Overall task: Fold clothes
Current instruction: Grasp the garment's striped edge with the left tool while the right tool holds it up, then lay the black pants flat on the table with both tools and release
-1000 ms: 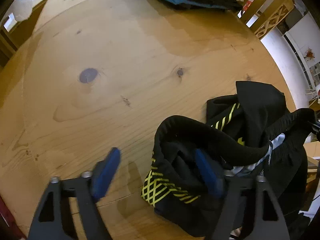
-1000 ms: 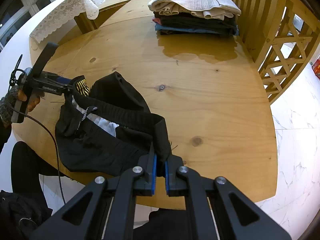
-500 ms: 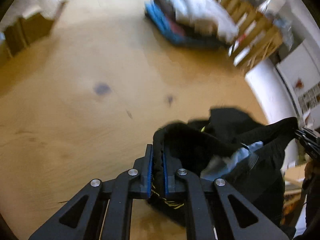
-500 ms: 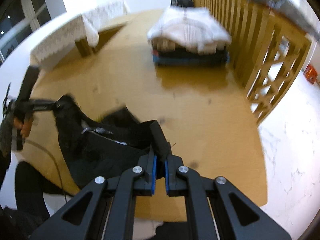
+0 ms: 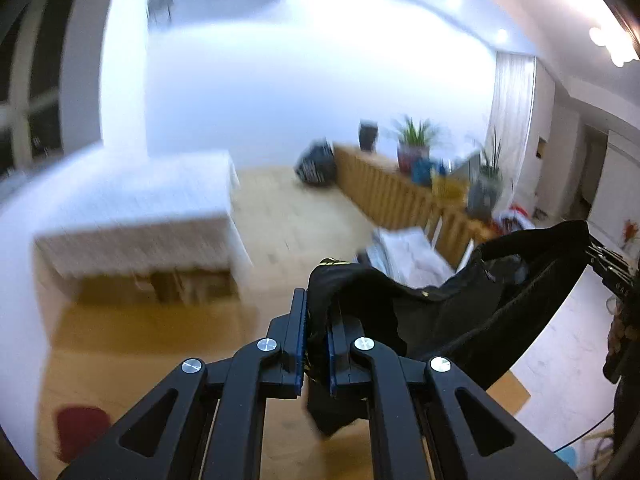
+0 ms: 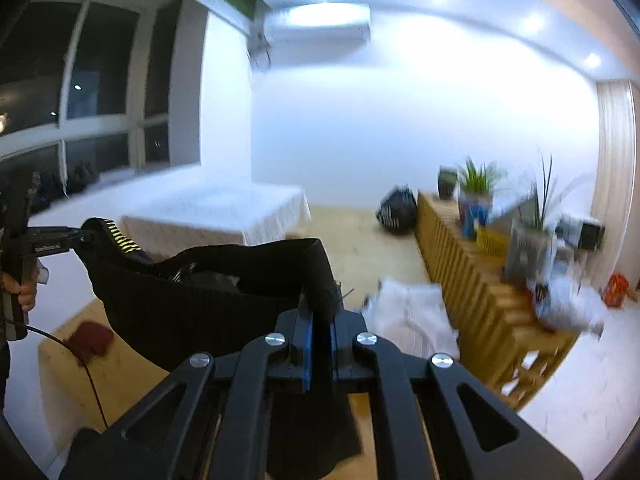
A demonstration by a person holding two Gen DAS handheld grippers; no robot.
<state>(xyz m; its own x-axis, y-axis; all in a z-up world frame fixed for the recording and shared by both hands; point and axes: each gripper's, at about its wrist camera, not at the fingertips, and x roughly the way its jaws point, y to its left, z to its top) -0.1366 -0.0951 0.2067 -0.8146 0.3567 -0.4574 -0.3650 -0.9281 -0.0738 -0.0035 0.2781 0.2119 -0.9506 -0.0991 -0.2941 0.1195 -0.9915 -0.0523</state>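
Black shorts with yellow stripes (image 5: 460, 316) hang in the air, stretched by the waistband between my two grippers. My left gripper (image 5: 316, 344) is shut on one end of the waistband. My right gripper (image 6: 320, 332) is shut on the other end of the shorts (image 6: 208, 304). In the right wrist view the left gripper (image 6: 60, 240) shows at the far left, holding the striped end. In the left wrist view the right gripper (image 5: 608, 264) shows at the far right edge. Both views are blurred.
The wooden table (image 6: 120, 368) lies below the shorts. A pile of folded clothes (image 6: 408, 316) sits on its far side beside a wooden railing (image 6: 480, 288). A white-covered bench (image 5: 136, 212) stands at the left. Potted plants (image 6: 476, 188) stand on the railing shelf.
Both grippers have lifted the shorts off the table and tilted up, so the room now fills the views. The left gripper closed on the waistband one second ago.
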